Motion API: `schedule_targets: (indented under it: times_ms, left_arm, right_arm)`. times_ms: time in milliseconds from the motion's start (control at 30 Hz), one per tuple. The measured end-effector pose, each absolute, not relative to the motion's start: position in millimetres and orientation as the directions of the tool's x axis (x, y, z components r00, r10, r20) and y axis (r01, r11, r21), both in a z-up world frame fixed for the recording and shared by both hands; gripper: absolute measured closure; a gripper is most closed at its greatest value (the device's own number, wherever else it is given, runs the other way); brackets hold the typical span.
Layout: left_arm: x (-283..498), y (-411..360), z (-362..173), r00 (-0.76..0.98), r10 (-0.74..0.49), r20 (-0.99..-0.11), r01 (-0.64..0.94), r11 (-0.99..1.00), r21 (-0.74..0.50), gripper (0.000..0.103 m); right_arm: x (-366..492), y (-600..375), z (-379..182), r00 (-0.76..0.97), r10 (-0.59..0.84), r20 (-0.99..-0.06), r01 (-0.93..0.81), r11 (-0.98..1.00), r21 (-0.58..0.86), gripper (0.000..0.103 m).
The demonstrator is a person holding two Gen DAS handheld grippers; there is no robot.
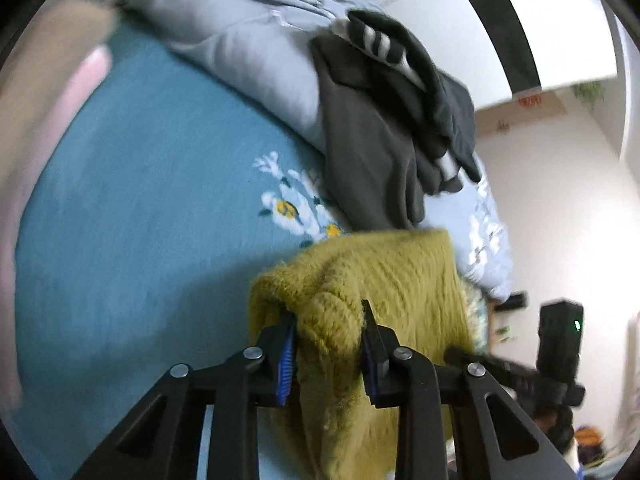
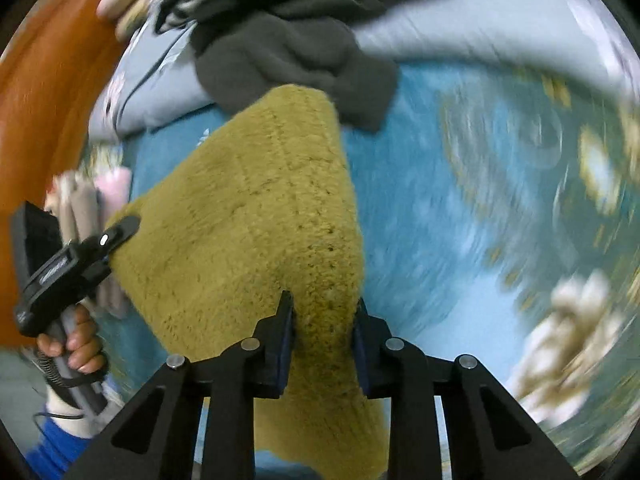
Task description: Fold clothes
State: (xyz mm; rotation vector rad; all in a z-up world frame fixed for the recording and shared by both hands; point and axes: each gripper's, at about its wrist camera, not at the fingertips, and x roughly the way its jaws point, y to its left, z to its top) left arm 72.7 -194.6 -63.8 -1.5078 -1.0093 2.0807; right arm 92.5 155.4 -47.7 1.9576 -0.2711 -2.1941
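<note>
A fuzzy mustard-yellow garment (image 1: pixel 380 280) hangs over the blue floral bedsheet (image 1: pixel 140 200). My left gripper (image 1: pixel 329 320) is shut on one bunched corner of it, blue pads pressing the cloth. In the right wrist view the same yellow garment (image 2: pixel 248 220) stretches away from my right gripper (image 2: pixel 322 312), which is shut on another corner. The left gripper (image 2: pixel 116 236) shows there at the left edge, biting the garment's far corner, with a person's hand (image 2: pixel 76 344) on its handle. The right gripper's body (image 1: pixel 556 348) appears at the right of the left wrist view.
A dark grey garment with white stripes (image 1: pixel 392 112) lies on a pale blue-grey quilt (image 1: pixel 248 40) at the back of the bed. Folded pink and beige clothes (image 2: pixel 92 216) sit at the left. An orange-brown headboard (image 2: pixel 48 120) borders the bed. White walls (image 1: pixel 560 200) rise beyond.
</note>
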Motion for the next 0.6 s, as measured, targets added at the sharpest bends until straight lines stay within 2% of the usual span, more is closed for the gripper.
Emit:
schedule_targets:
  times_ms: [133,267,333,367,500,600]
  left_arm:
    - [77,-198,-70,-0.361,0.623,-0.694,0.133,-0.702,-0.699,0.074]
    - [70,-200,-79,-0.349,0.580,-0.736,0.150,-0.741,-0.655,0.074]
    - [55,-198,-83,-0.312,0.572,-0.758,0.136,-0.763,-0.632,0.073]
    - [51,-197,-84,-0.299,0.567,-0.767,0.128,-0.773,-0.621,0.072]
    - [41,-192,-81,-0.236,0.565,-0.791,0.077,-0.800,-0.595,0.064]
    - [39,-182,-70,-0.227,0.575,-0.786,0.014,-0.805,-0.593,0.050]
  right_arm:
    - [53,141,-34,-0.112,-0.169,-0.979,0.178,-0.973,0.148,0.076]
    - [25,126,-53,-0.096,-0.130,-0.987,0.248,-0.963,0.103,0.075]
    - [22,126,-61,-0.102,-0.136,-0.986,0.218,-0.970,0.111,0.074]
    - [21,126,-64,-0.106,-0.139,-0.985,0.201,-0.973,0.116,0.070]
    - [32,152,-64,-0.184,-0.192,-0.964,0.088,-0.980,0.178,0.066]
    - [63,199,-58,-0.315,-0.251,-0.915,-0.125,-0.945,0.302,0.057]
